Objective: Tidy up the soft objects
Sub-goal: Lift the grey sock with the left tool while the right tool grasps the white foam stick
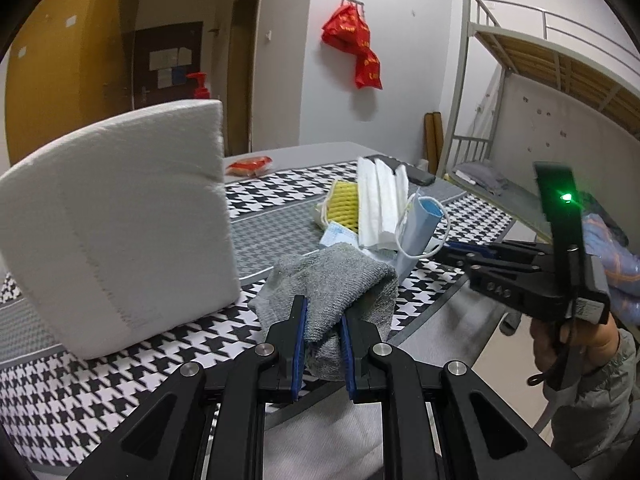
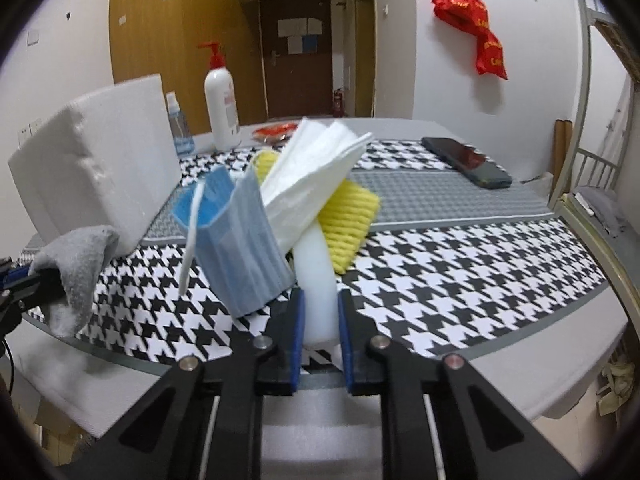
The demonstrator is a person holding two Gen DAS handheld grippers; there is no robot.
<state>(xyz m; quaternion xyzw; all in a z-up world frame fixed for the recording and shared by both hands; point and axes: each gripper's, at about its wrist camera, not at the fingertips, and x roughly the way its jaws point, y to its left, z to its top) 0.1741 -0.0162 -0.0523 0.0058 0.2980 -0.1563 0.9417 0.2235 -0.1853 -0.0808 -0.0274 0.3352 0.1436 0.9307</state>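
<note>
One grey sock [image 1: 332, 292] showing | one blue face mask [image 2: 240, 240] | one yellow foam net [image 2: 348, 220] | one white foam block [image 1: 116, 224] | two bottles sitting behind: pump bottle [image 2: 221, 108], spray bottle [image 2: 179, 128] | one phone [image 2: 466, 156] lying

We find no legible text in either view. The red bag [image 2: 472, 20] on the wall carries gold characters, too blurred to read. The pump bottle [image 2: 221, 112] has a reddish label, unreadable. Papers on the far door [image 2: 300, 32] show no readable print.

Even, soft indoor light, faint shadows, strong fisheye bending, dark vignetted corners, slight blur
</note>
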